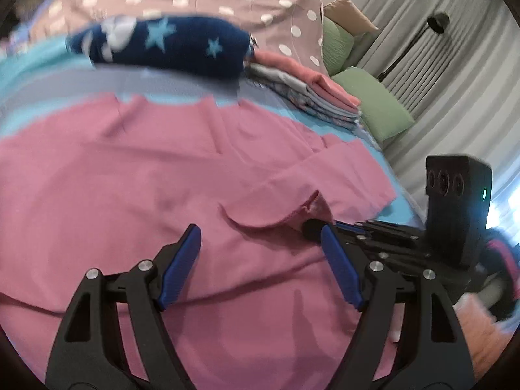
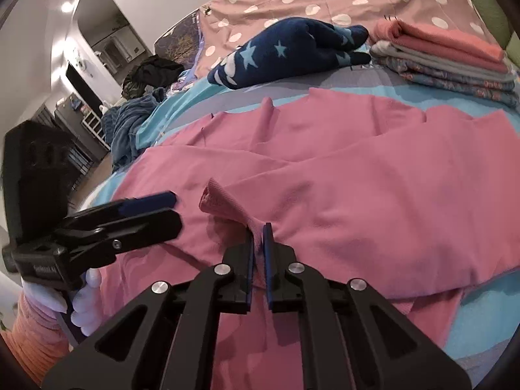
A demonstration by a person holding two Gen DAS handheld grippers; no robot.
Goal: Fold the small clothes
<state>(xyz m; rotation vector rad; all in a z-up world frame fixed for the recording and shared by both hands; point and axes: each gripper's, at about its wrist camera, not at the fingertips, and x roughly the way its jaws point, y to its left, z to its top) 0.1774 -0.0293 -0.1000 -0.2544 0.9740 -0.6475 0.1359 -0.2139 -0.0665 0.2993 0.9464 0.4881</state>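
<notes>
Pink shirt (image 2: 341, 175) spread flat on the bed (image 2: 481, 318), right hand-held gripper (image 2: 259, 237) pinching a bunched bit of its edge, left hand-held gripper (image 1: 260, 243) spread wide above the shirt, holding nothing, folded clothes pile (image 2: 448, 61) behind.

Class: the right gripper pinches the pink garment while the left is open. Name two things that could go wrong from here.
1. The right gripper holds only a thin ridge of the pink cotton garment; it may slip out when lifted.
2. The left gripper hangs open, so one-sided pulling may drag the garment crooked.
</notes>
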